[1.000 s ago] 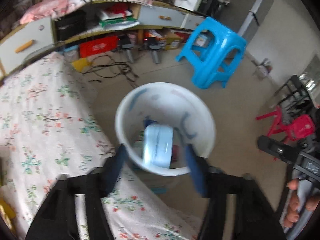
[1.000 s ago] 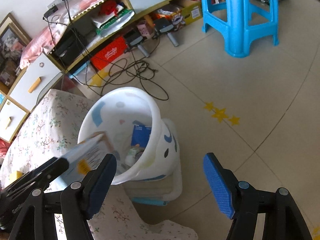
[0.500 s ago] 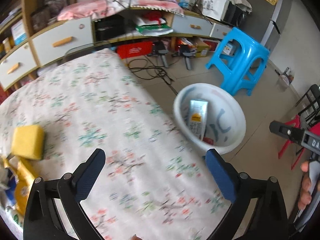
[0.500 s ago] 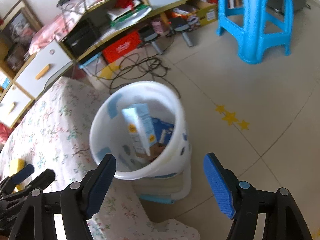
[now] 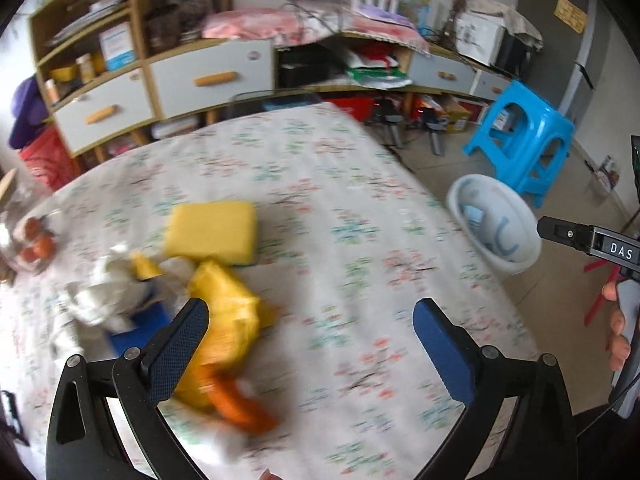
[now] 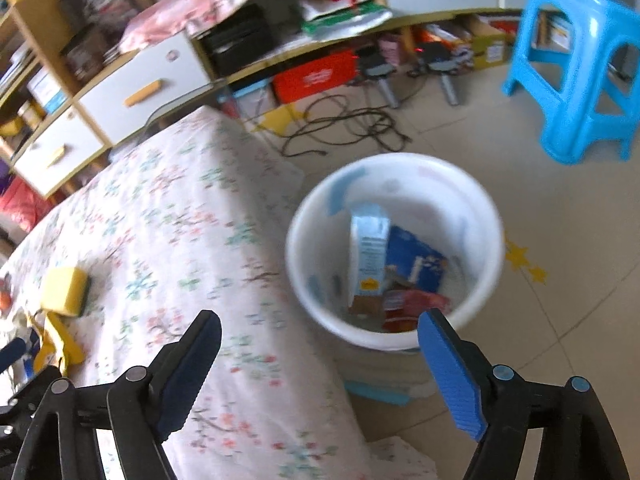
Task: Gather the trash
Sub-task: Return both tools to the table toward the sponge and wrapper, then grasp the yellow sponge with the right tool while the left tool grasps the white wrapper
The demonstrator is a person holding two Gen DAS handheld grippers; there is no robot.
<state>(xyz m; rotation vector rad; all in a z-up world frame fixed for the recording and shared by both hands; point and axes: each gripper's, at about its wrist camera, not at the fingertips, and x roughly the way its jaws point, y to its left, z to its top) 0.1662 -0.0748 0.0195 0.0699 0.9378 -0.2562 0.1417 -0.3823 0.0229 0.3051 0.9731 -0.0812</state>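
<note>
My left gripper [image 5: 310, 322] hangs open and empty over the flowered tablecloth [image 5: 328, 208]. Under its left finger lies a crumpled yellow and orange wrapper [image 5: 228, 344]. Beyond that sit a yellow sponge [image 5: 212, 232], a white crumpled paper [image 5: 104, 296] and a blue piece [image 5: 140, 326]. The white bin [image 5: 494, 224] stands on the floor past the table's right edge. My right gripper [image 6: 320, 332] is empty, its jaws opening, above the table edge beside the white bin [image 6: 394, 248], which holds a milk carton [image 6: 368, 256], a blue pack [image 6: 416, 264] and a red wrapper [image 6: 416, 304]. The sponge [image 6: 64, 292] shows far left.
A blue plastic stool [image 6: 576, 64] stands on the tiled floor behind the bin. Black cables [image 6: 348, 128] lie by a long low cabinet [image 5: 208, 76] full of clutter. Small red fruits [image 5: 38, 240] sit at the table's left edge. A hand [image 5: 618, 332] holds the other gripper at right.
The left gripper let a carton fall into the bin, opened wide and swung left over the table to the trash pile. The right gripper drifted left toward the table, opening wider.
</note>
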